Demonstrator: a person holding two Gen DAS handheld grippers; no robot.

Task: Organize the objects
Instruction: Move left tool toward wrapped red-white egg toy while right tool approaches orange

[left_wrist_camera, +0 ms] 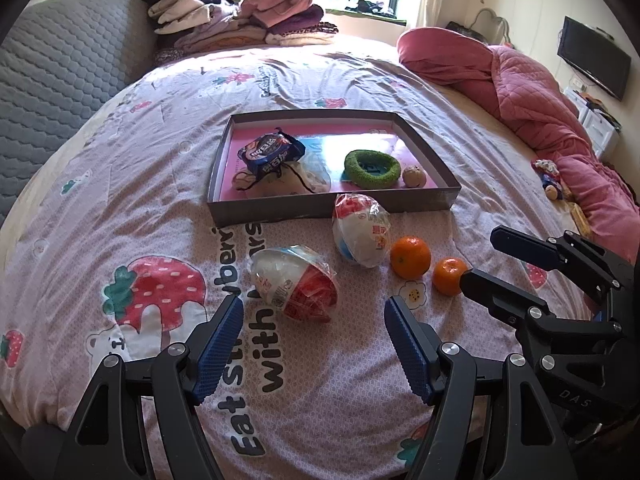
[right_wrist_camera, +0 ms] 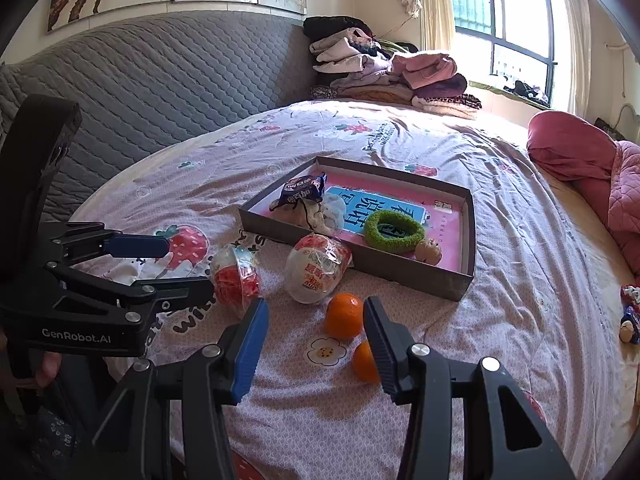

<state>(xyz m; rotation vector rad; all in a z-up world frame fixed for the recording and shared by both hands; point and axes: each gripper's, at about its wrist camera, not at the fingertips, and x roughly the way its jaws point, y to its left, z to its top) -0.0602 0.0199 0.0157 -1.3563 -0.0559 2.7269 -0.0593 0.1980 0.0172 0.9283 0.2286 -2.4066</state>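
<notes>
A shallow grey box (left_wrist_camera: 320,207) (right_wrist_camera: 360,266) with a pink floor lies on the bed. It holds a blue snack packet (left_wrist_camera: 270,151) (right_wrist_camera: 302,192), a drawstring pouch (left_wrist_camera: 280,185), a green ring (left_wrist_camera: 372,169) (right_wrist_camera: 394,229) and a small beige ball (left_wrist_camera: 413,176) (right_wrist_camera: 429,251). In front of it lie two wrapped cups (left_wrist_camera: 296,289) (left_wrist_camera: 362,234) (right_wrist_camera: 236,274) (right_wrist_camera: 318,274) and two oranges (left_wrist_camera: 410,257) (left_wrist_camera: 449,276) (right_wrist_camera: 344,315) (right_wrist_camera: 365,362). My left gripper (left_wrist_camera: 314,308) (right_wrist_camera: 188,266) is open, just short of the nearer cup. My right gripper (right_wrist_camera: 316,312) (left_wrist_camera: 478,256) is open beside the oranges.
The bed has a pink strawberry-print sheet (left_wrist_camera: 120,200). A grey quilted headboard (right_wrist_camera: 160,80) stands at the left. Folded clothes (left_wrist_camera: 240,16) are piled at the far end. A red quilt (left_wrist_camera: 532,96) lies along the right, with small toys (right_wrist_camera: 630,316) near it.
</notes>
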